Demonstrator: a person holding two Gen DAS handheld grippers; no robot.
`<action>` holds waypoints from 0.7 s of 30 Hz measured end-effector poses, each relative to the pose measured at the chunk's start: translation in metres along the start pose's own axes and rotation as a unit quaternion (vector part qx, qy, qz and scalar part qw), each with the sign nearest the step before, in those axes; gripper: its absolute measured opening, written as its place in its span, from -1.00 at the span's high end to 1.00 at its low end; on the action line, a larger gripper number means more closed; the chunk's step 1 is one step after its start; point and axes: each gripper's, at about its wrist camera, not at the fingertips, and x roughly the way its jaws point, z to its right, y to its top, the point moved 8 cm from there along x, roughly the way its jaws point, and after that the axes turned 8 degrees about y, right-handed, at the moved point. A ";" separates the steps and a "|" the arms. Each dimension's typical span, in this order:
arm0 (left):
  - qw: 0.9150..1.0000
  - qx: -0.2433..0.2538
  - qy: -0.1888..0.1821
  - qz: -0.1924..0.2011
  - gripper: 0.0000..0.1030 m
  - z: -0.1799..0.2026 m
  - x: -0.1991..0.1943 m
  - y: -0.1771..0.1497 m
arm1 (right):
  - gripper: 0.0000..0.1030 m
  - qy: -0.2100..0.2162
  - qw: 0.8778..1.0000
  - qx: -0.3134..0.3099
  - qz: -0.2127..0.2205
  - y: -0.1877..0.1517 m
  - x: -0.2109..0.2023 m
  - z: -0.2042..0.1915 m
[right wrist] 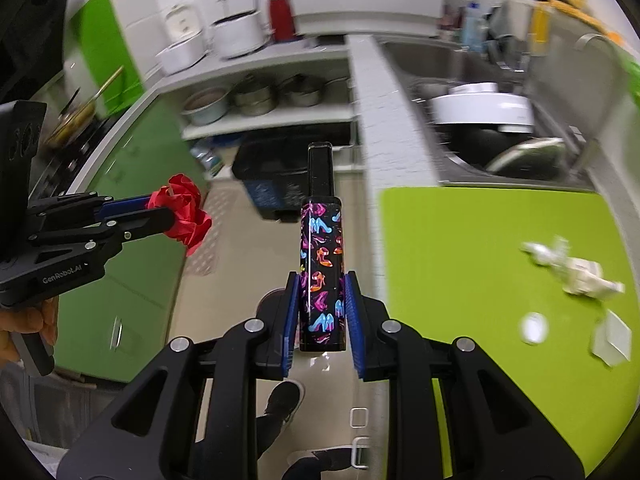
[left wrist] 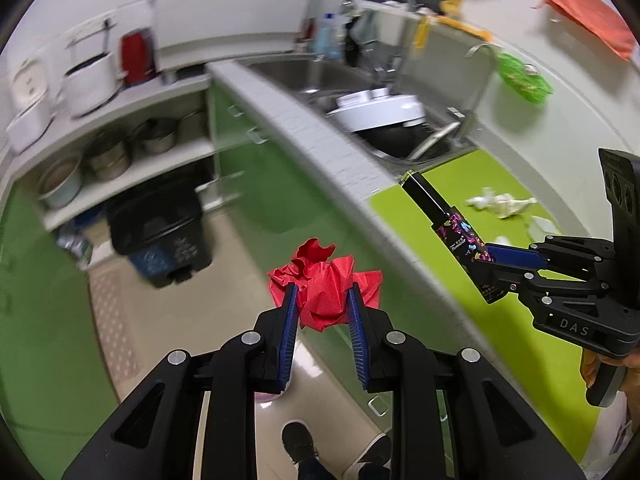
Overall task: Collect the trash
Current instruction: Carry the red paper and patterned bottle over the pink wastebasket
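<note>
My left gripper (left wrist: 322, 294) is shut on a crumpled red paper (left wrist: 320, 280) and holds it in the air over the floor, in front of the counter. It also shows in the right wrist view (right wrist: 184, 210). My right gripper (right wrist: 322, 282) is shut on a black box printed with coloured shoes (right wrist: 322, 264), held upright over the floor beside the counter edge. In the left wrist view the box (left wrist: 460, 236) points up and to the left. A black bin (right wrist: 276, 178) stands on the floor ahead under the shelves.
A lime green mat (right wrist: 480, 260) on the counter carries crumpled white paper (right wrist: 576, 270) and small white scraps (right wrist: 534, 328). A sink (left wrist: 360, 96) with dishes lies beyond it. Shelves with pots (left wrist: 108, 156) stand at the left. Green cabinets line both sides.
</note>
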 end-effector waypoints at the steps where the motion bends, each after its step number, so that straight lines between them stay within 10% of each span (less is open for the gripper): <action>1: 1.000 -0.010 0.005 -0.005 0.53 -0.010 0.005 -0.007 | 0.57 0.004 1.000 -0.004 -0.007 -0.001 0.009 -0.005; 21: 0.991 -0.067 0.025 -0.113 0.53 -0.102 0.199 -0.117 | 0.57 0.015 0.993 0.004 -0.118 -0.063 0.230 0.001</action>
